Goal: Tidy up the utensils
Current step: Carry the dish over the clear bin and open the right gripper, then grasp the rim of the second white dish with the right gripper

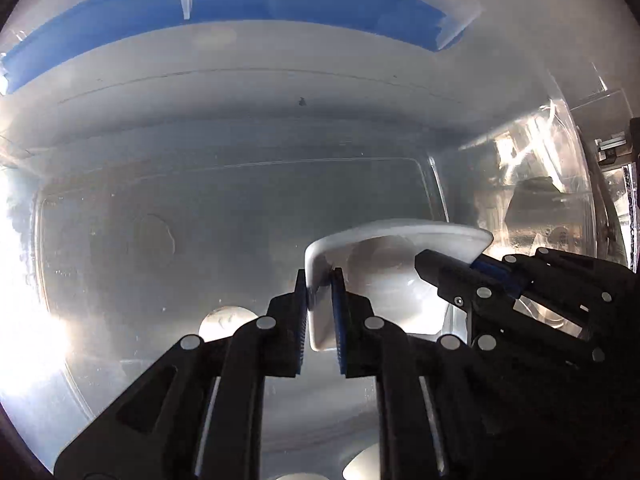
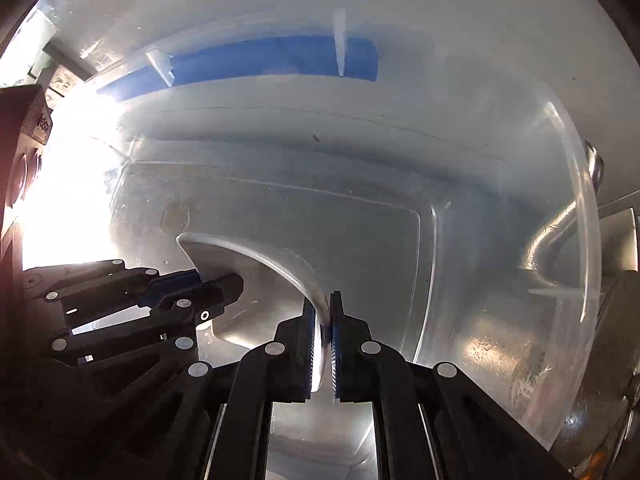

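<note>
Translucent plastic fills both views: a large clear storage bin (image 1: 240, 208) with a flat floor, rounded corners and a blue band (image 1: 224, 24) along its far rim. Both grippers reach down into it from above.

Between them hangs a white tray-like container (image 1: 384, 272), seemingly a utensil organiser, held over the bin's floor toward its right-hand end. Whether it touches the floor cannot be told.

The left gripper (image 1: 320, 304) is clamped on one wall of the tray, its ribbed blue pads pinching the thin rim from both sides. The right gripper (image 2: 322, 328) is closed the same way on the opposite wall, the curved white edge running between its pads. Each gripper shows in the other's view, biting the far side.

The tray looks light, stiff and thin-walled, with a glossy finish that is probably slippery. A grip on two opposite rims seems sound, since one pinch alone would likely let it swing or twist; the walls may flex if squeezed hard.

Strong glare whitens the bin's left end, hiding what lies there. A curved metal piece (image 2: 560, 232) outside the right wall is too distorted to name. No utensils can be made out, and the tray's underside is hidden.
</note>
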Tool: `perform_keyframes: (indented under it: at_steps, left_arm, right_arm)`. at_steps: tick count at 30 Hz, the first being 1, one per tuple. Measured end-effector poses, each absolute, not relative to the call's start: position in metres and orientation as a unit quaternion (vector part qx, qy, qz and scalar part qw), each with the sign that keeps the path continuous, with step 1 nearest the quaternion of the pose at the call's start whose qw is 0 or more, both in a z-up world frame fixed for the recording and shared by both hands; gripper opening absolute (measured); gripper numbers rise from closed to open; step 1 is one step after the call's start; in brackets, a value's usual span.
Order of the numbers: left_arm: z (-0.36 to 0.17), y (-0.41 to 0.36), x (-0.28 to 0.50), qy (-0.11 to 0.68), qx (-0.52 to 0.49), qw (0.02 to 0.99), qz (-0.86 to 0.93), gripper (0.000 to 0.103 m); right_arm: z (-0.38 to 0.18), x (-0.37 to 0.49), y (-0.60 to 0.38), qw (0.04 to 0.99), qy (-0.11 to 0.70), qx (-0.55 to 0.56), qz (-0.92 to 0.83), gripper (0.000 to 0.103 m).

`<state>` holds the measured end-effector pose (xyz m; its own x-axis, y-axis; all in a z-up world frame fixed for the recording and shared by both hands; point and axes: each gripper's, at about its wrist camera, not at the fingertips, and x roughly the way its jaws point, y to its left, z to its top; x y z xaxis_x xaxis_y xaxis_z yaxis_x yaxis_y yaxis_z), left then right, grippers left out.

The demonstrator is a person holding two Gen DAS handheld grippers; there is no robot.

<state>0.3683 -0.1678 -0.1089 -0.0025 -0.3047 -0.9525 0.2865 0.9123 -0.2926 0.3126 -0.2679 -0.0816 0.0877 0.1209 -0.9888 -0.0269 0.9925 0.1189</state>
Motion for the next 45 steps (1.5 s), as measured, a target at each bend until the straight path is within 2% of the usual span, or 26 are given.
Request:
perform_keyframes:
  at_steps: [3,5,8,10,11,12,13,14,15,17,20,23,26,31,32,34,35,36,37,40,42,45]
  left_arm:
    - [-0.122,-0.168,0.381,0.684,-0.022,0.699,-0.209,0.010]
    - [-0.126,-0.166,0.386,0.687,-0.035,0.695,-0.210,0.010]
    - [-0.109,-0.161,0.381,0.666,-0.025,0.718,-0.203,0.010]
    - [-0.079,-0.157,0.369,0.635,-0.007,0.743,-0.210,0.011]
    - [-0.058,-0.155,0.358,0.614,-0.001,0.759,-0.217,0.019]
    - [-0.035,-0.153,0.345,0.588,0.004,0.776,-0.227,0.027]
    - [-0.011,-0.151,0.328,0.558,0.012,0.796,-0.234,0.052]
    - [0.013,-0.149,0.307,0.524,0.015,0.816,-0.243,0.077]
    - [0.037,-0.149,0.281,0.487,0.014,0.834,-0.260,0.083]
    - [0.071,-0.153,0.234,0.438,0.013,0.843,-0.312,0.086]
    - [0.086,-0.165,0.161,0.425,-0.007,0.813,-0.397,0.086]
    - [0.067,-0.193,0.094,0.436,-0.013,0.775,-0.458,0.086]
    - [0.030,-0.221,0.048,0.450,0.000,0.752,-0.481,0.086]
    - [-0.059,-0.265,0.031,0.478,0.028,0.740,-0.472,0.085]
    - [-0.070,-0.271,0.035,0.489,0.023,0.737,-0.466,0.081]
    - [-0.090,-0.278,0.046,0.507,0.006,0.738,-0.445,0.075]
    - [-0.099,-0.282,0.051,0.517,-0.001,0.739,-0.432,0.067]
    - [-0.105,-0.286,0.055,0.527,-0.009,0.734,-0.428,0.063]
    - [-0.110,-0.290,0.058,0.536,-0.018,0.728,-0.427,0.058]
    - [-0.119,-0.299,0.063,0.548,-0.022,0.722,-0.423,0.057]
    - [-0.126,-0.305,0.065,0.555,-0.018,0.720,-0.415,0.051]
    - [-0.142,-0.312,0.072,0.575,-0.030,0.710,-0.404,0.040]
  right_arm:
    - [-0.090,0.322,-0.271,0.734,0.678,0.019,0.035,0.008]
    - [-0.093,0.326,-0.273,0.732,0.680,0.023,0.037,0.011]
    - [-0.072,0.314,-0.273,0.755,0.655,-0.017,0.022,0.015]
    - [-0.037,0.291,-0.273,0.786,0.616,-0.042,0.043,0.025]
    - [-0.015,0.274,-0.275,0.804,0.591,-0.052,0.050,0.032]
    - [0.009,0.251,-0.281,0.825,0.560,-0.057,0.052,0.051]
    - [0.032,0.226,-0.289,0.846,0.527,-0.060,0.054,0.064]
    - [0.051,0.197,-0.298,0.864,0.497,-0.060,0.057,0.065]
    - [0.066,0.165,-0.310,0.875,0.477,-0.057,0.058,0.065]
    - [0.080,0.106,-0.336,0.884,0.462,-0.032,0.060,0.065]
    - [0.062,0.033,-0.370,0.874,0.483,0.030,0.052,0.065]
    - [0.013,-0.017,-0.378,0.845,0.528,0.084,0.018,0.065]
    - [-0.026,-0.041,-0.405,0.835,0.531,0.134,-0.041,0.062]
    - [-0.074,-0.047,-0.438,0.832,0.511,0.205,-0.064,0.059]
    - [-0.080,-0.044,-0.443,0.830,0.511,0.216,-0.062,0.057]
    - [-0.089,-0.041,-0.450,0.827,0.507,0.239,-0.053,0.045]
    - [-0.093,-0.041,-0.453,0.825,0.506,0.245,-0.047,0.041]
    - [-0.097,-0.040,-0.455,0.824,0.507,0.251,-0.041,0.032]
    - [-0.099,-0.038,-0.456,0.820,0.511,0.254,-0.035,0.031]
    - [-0.100,-0.033,-0.456,0.818,0.518,0.247,-0.022,0.029]
    - [-0.105,-0.027,-0.454,0.816,0.523,0.247,-0.015,0.029]
    - [-0.113,-0.018,-0.453,0.811,0.526,0.255,0.000,0.018]
